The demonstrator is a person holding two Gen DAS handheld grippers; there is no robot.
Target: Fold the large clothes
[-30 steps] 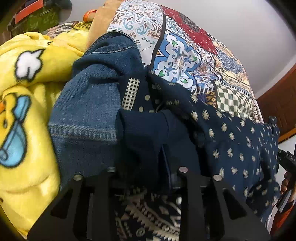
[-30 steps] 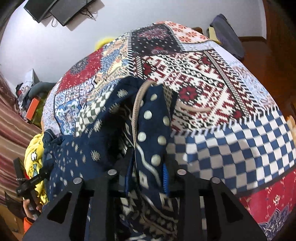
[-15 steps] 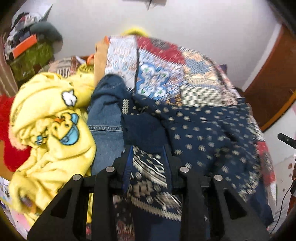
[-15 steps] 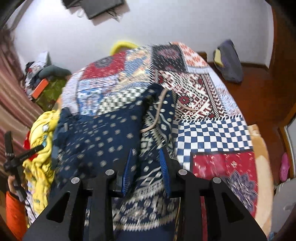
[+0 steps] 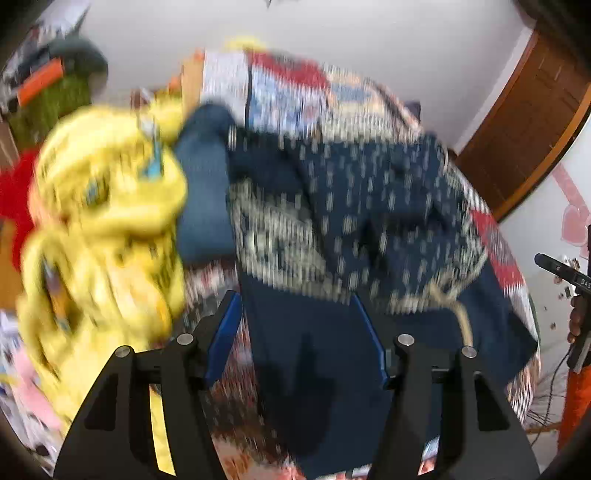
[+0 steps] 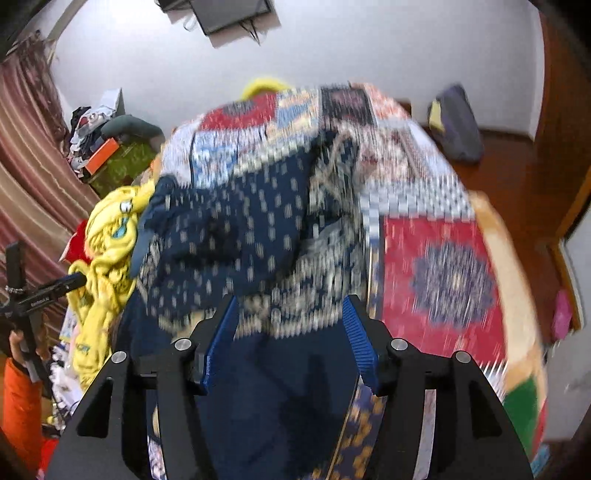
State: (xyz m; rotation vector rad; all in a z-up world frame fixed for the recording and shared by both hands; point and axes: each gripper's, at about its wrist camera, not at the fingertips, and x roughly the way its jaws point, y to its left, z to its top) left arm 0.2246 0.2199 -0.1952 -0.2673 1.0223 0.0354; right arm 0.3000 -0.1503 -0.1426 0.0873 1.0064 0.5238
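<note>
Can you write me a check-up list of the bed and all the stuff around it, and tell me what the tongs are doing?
Surface: bed with a patchwork cover, mostly draped in clothes.
Job's things: navy patterned garment spread over the cover; picture blurred.
Clutter: yellow cartoon blanket, blue jeans beside it, red cloth at the edge.
Grippers: left tongs and right tongs have both just been opening; no pad presses on the garment.
Cables: thin wires by the bed's corner.
Surroundings: white wall, wall screen, wooden door, striped curtain.
</note>
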